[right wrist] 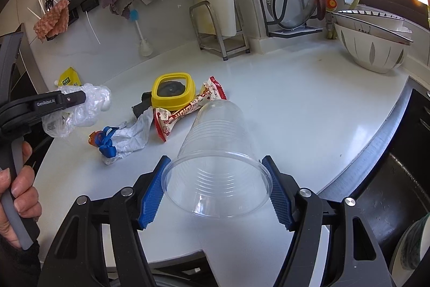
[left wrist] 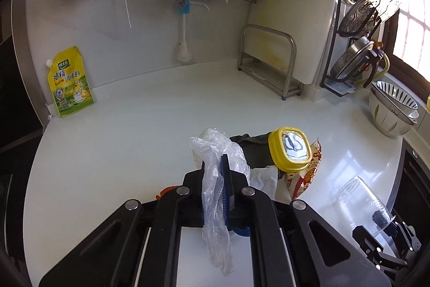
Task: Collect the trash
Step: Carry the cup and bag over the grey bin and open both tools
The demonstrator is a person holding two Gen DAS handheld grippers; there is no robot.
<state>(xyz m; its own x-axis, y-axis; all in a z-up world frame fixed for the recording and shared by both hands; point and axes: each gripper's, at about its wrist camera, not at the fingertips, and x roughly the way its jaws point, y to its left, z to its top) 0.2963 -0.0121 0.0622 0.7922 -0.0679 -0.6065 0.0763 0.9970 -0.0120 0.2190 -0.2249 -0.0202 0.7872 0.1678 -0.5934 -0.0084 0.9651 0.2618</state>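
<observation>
Left hand-held gripper (left wrist: 225, 176) has its jaws pressed together on a crumpled clear plastic bag (left wrist: 215, 195), which hangs limp through the fingers and trails below them, clear of the tabletop (left wrist: 134, 131). Right hand-held gripper (right wrist: 215, 187) pinches a clear plastic cup (right wrist: 215, 152) by its wide rim, the mouth facing the camera and the long axis running forward and away, base pointing toward the heap of litter.

From the right wrist view the bag sits up and to the left of the cup, well apart, with the cup's mouth turned away from it. My judgement: if the cup serves as the collector, the bag must travel rightward to that mouth, or the cup must be tipped round to meet it.

Remaining trash lies between the two: a yellow-rimmed lid (right wrist: 173, 92), a red and white snack wrapper (right wrist: 188, 109), a white crumpled bag (right wrist: 134, 133) with a blue ribbon (right wrist: 107, 144) and an orange scrap (right wrist: 94, 139). The left side is nearer these.
</observation>
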